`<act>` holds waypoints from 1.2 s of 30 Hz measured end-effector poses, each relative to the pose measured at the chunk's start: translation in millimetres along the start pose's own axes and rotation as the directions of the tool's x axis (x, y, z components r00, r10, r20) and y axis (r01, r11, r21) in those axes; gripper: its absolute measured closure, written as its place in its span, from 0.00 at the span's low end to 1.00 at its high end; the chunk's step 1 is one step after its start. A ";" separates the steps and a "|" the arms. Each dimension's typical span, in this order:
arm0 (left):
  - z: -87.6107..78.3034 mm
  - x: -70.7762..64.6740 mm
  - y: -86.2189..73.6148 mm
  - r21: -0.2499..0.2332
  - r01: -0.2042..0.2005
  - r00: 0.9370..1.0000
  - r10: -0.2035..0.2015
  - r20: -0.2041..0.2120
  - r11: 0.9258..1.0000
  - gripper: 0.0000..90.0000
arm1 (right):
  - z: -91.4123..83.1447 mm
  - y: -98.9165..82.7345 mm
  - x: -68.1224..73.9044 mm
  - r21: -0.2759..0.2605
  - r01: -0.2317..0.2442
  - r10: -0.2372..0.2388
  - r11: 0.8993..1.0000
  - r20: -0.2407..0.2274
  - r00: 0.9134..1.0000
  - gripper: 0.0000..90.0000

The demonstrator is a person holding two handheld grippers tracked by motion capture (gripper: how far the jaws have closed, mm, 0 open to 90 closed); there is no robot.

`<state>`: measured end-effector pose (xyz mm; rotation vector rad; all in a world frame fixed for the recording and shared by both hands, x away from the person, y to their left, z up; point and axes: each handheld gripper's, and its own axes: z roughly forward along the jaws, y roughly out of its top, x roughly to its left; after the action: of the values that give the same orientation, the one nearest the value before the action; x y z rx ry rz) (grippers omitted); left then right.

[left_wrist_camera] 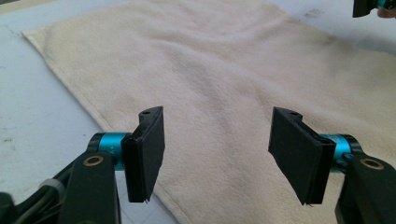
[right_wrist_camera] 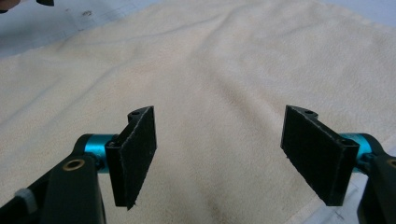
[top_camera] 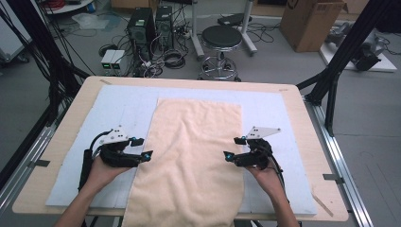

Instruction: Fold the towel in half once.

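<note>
Both the left gripper (top_camera: pixel 145 148) and right gripper (top_camera: pixel 231 148) stand wide apart, empty, with the cream towel (top_camera: pixel 191 151) lying flat between them on the blue mat (top_camera: pixel 118 109).

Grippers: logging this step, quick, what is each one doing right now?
Left gripper: open, empty, at the left edge of the cream terry towel.
Right gripper: open, empty, over the towel.

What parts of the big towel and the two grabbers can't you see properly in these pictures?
- Towel: in the high view its near end hangs over the table edge and the picture's bottom edge cuts it off.
- Left gripper and right gripper: in the high view their open jaws are too small to tell whether they touch the towel.
- Under the towel: hidden by the cloth itself.
</note>
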<state>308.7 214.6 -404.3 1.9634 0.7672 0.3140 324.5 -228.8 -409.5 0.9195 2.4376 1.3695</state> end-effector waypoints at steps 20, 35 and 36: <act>31.6 51.1 37.9 -0.021 0.054 0.993 -0.056 -0.104 0.998 0.45 | 13.9 44.2 -46.0 0.040 -0.010 0.007 0.999 0.085 0.996 0.30; 72.7 71.8 15.9 0.102 0.078 0.989 -0.065 -0.131 0.992 0.44 | 49.6 29.2 -77.0 0.114 -0.069 0.052 0.991 0.151 0.987 0.36; 73.5 73.1 15.0 0.111 0.082 0.989 -0.067 -0.131 0.990 0.43 | 51.2 27.5 -79.1 0.123 -0.074 0.054 0.990 0.155 0.986 0.36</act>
<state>408.3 204.5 -435.1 2.0323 0.9577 0.3586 421.4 -230.2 -424.9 1.0982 2.4221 1.1271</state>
